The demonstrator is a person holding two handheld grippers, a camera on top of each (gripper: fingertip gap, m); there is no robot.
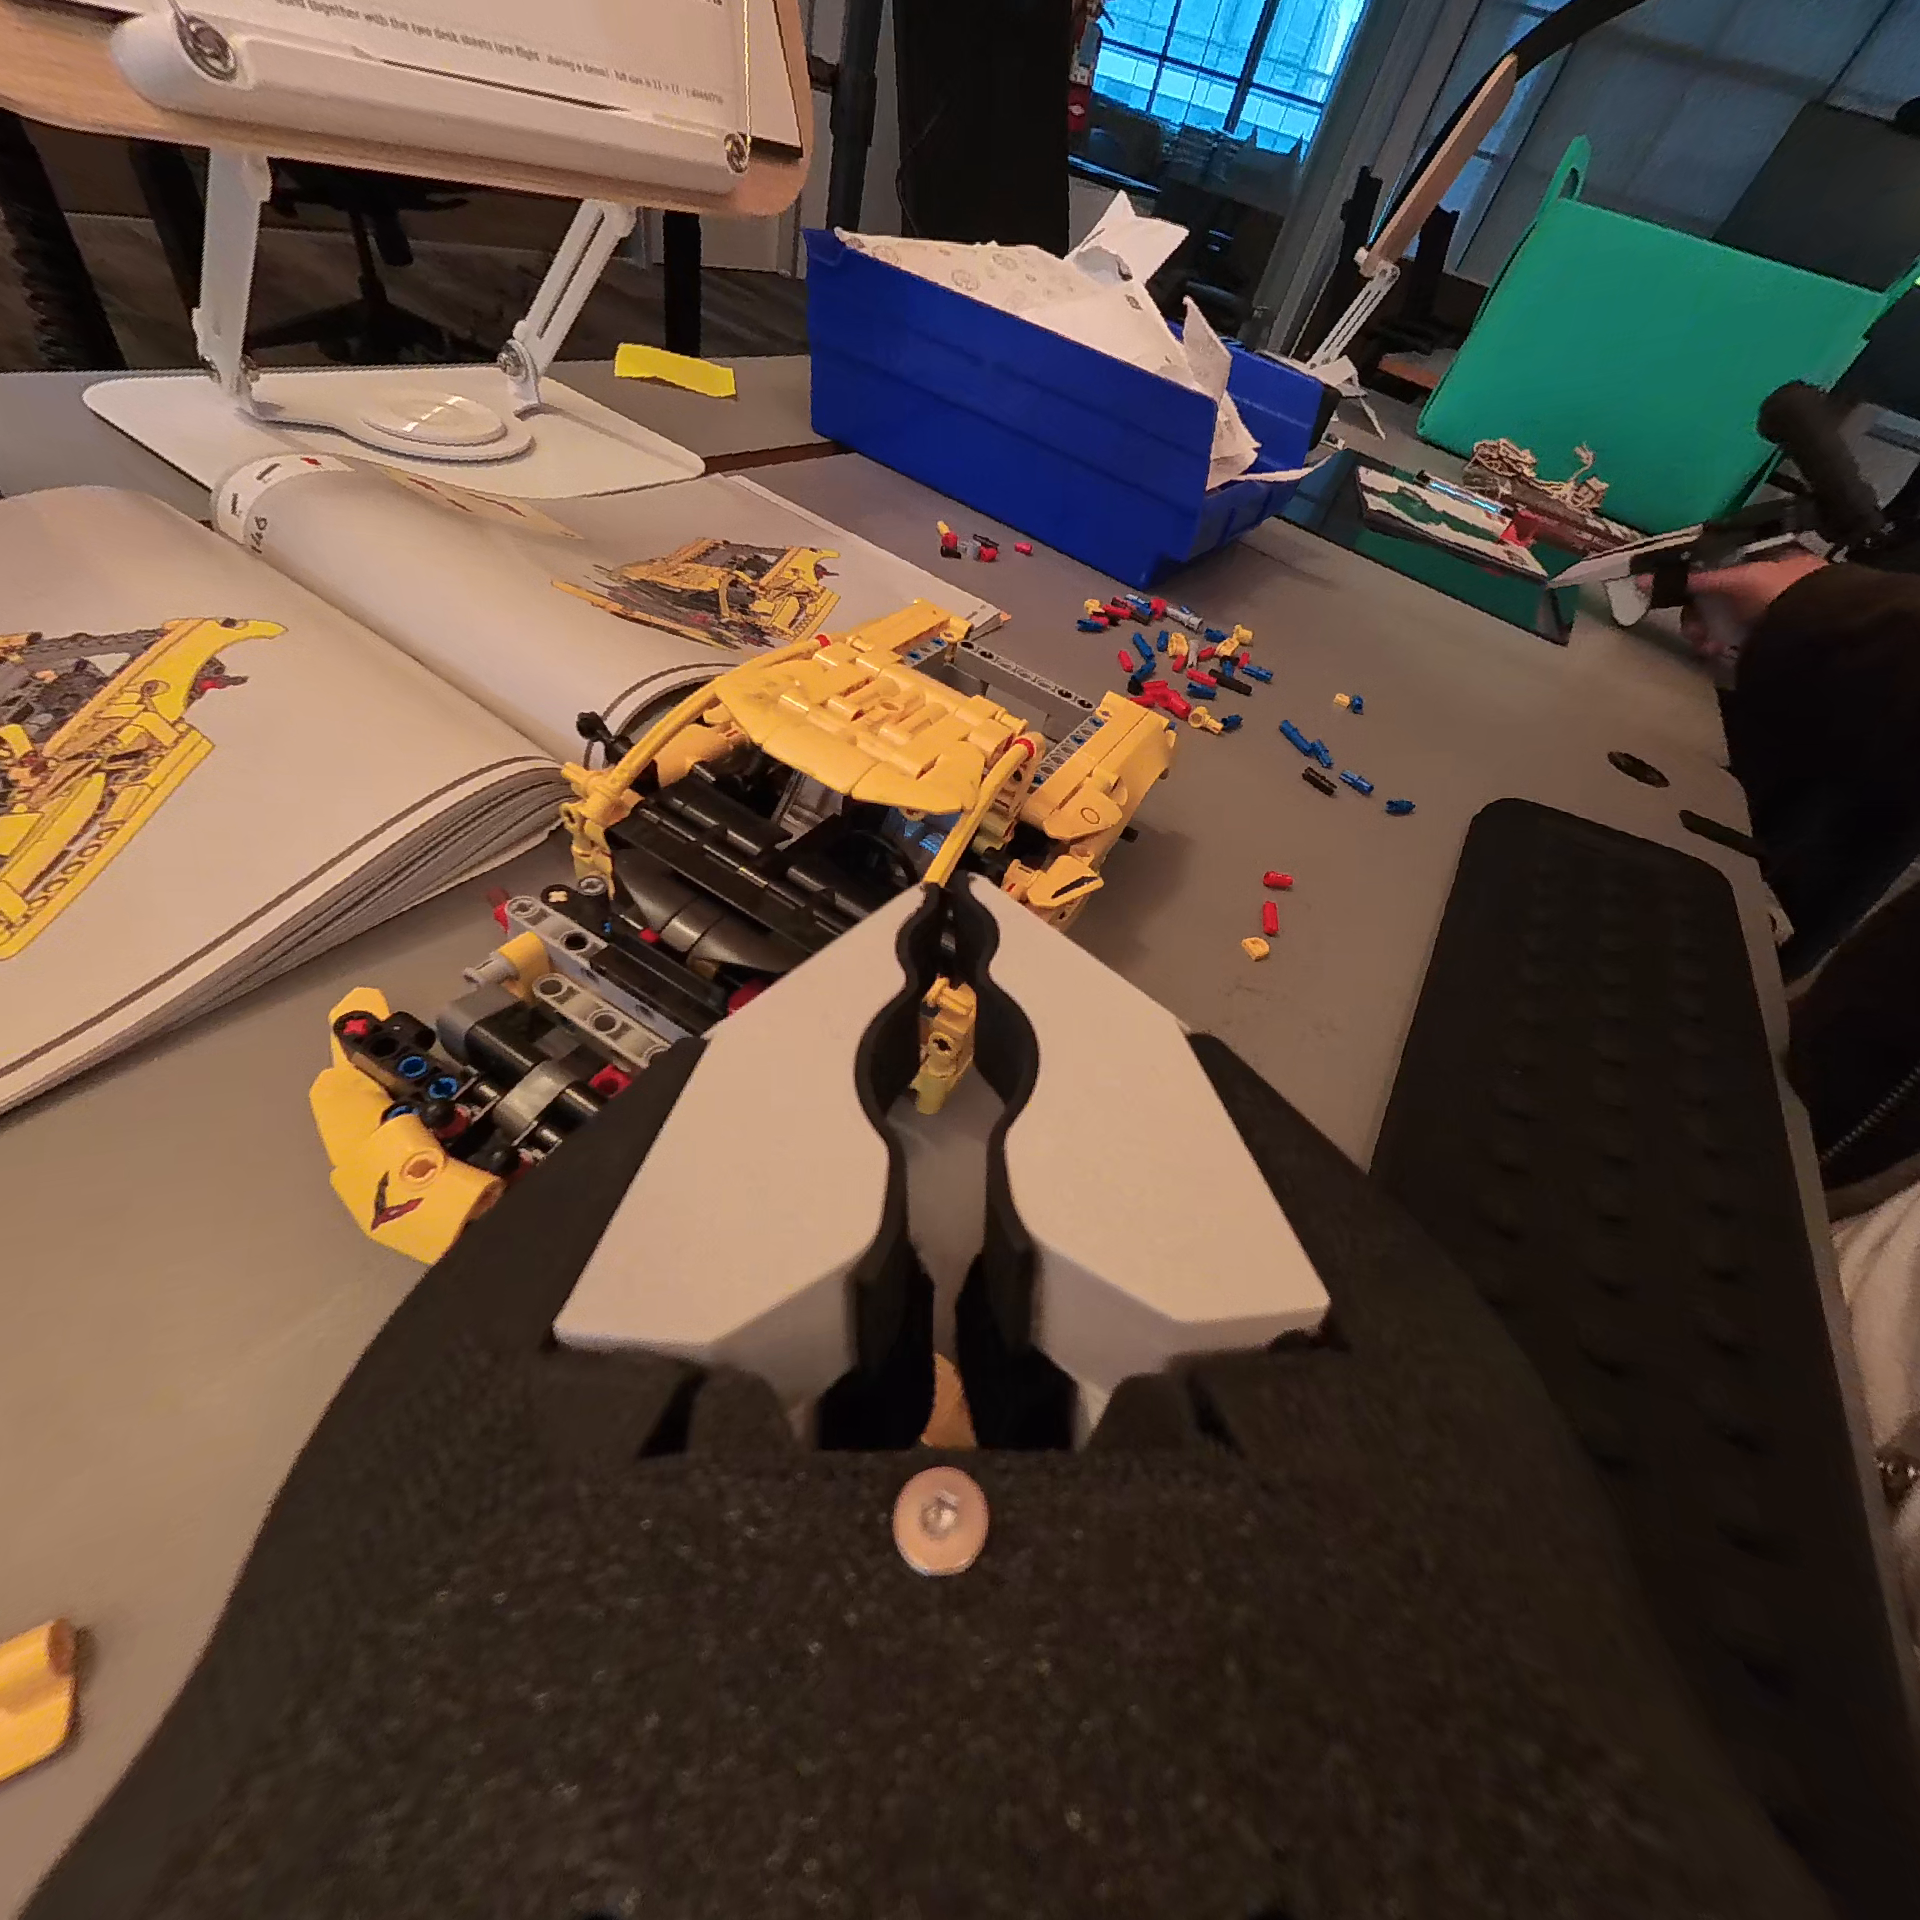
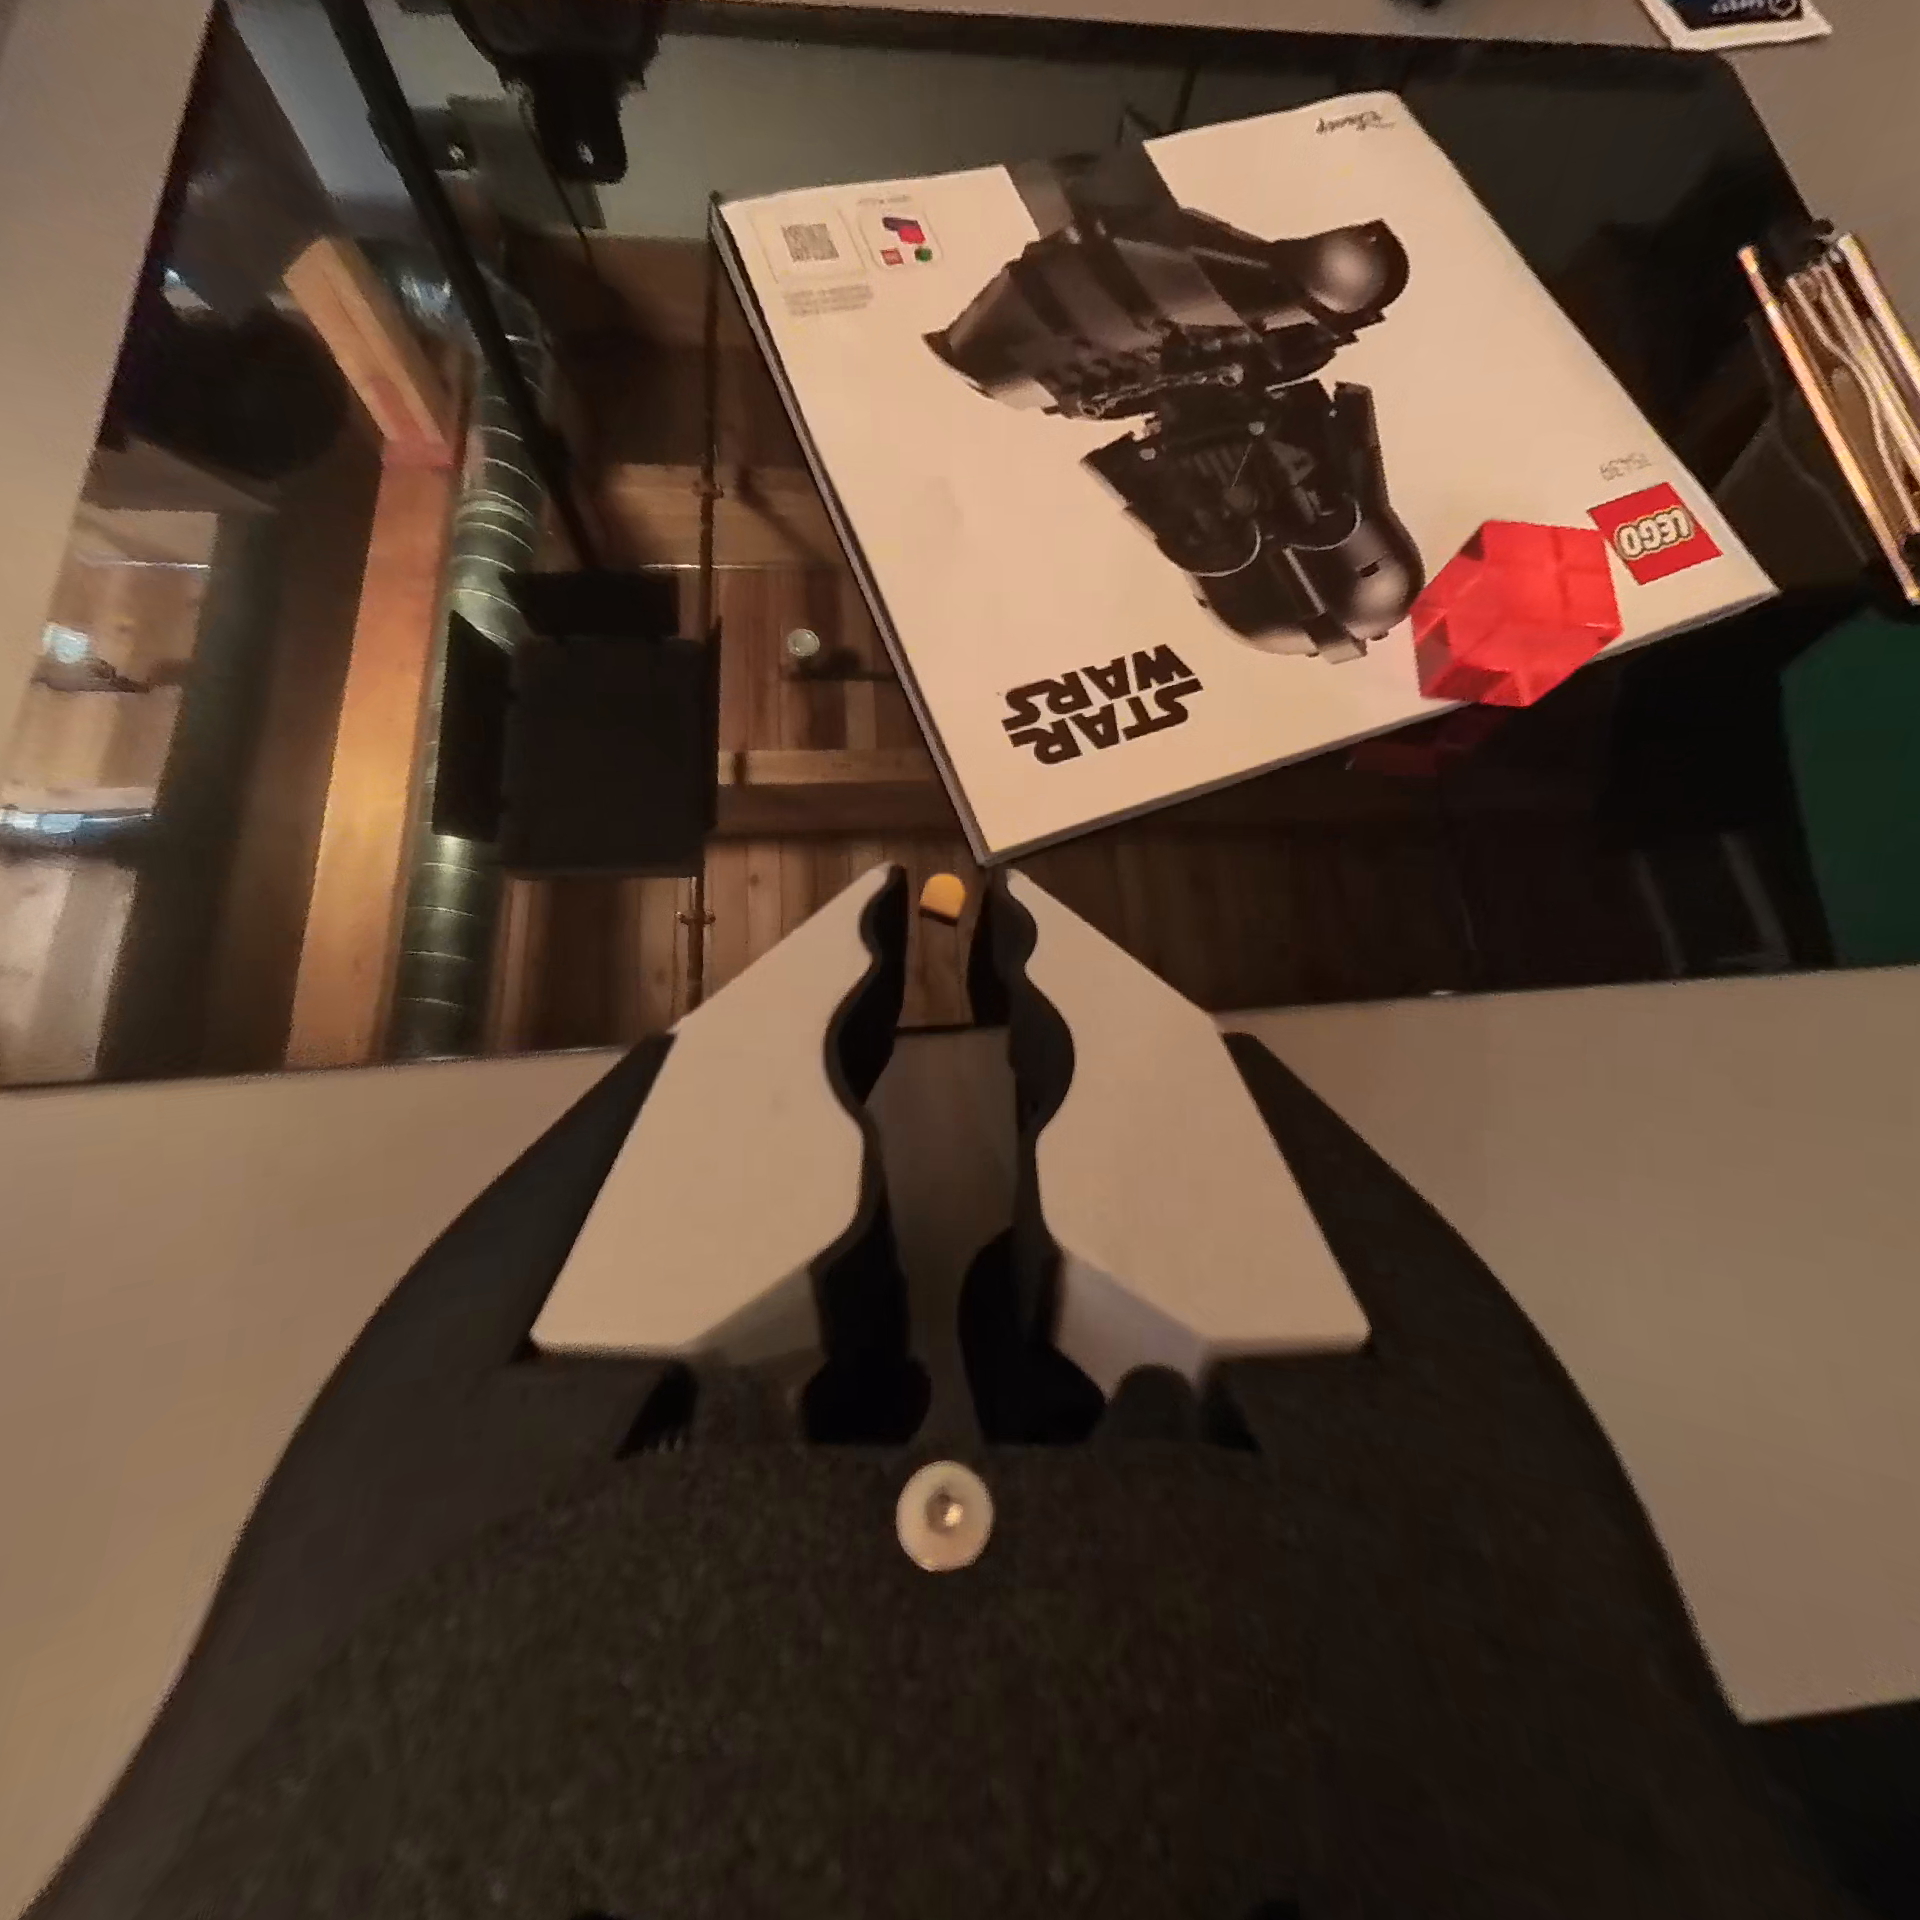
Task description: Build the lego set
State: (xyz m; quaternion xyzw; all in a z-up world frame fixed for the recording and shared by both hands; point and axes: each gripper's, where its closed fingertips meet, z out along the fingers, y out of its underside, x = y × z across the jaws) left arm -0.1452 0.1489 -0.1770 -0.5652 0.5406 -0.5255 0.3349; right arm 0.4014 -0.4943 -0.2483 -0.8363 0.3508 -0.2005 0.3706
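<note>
Yellow and black plastic makes up the half-built lego car at centre frame in my left wrist view. My left gripper has its jaws pressed together on the car's thin yellow windscreen arch, steadying it, I judge. My right gripper, jaws narrowly apart, has a small yellow piece between its tips; whether they grip it I cannot tell. A white printed booklet lies upper right there. Next, that piece needs carrying over and careful seating.

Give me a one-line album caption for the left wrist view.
Left gripper pinching the windshield corner of a half-built yellow Lego car beside its open instruction book.
</note>
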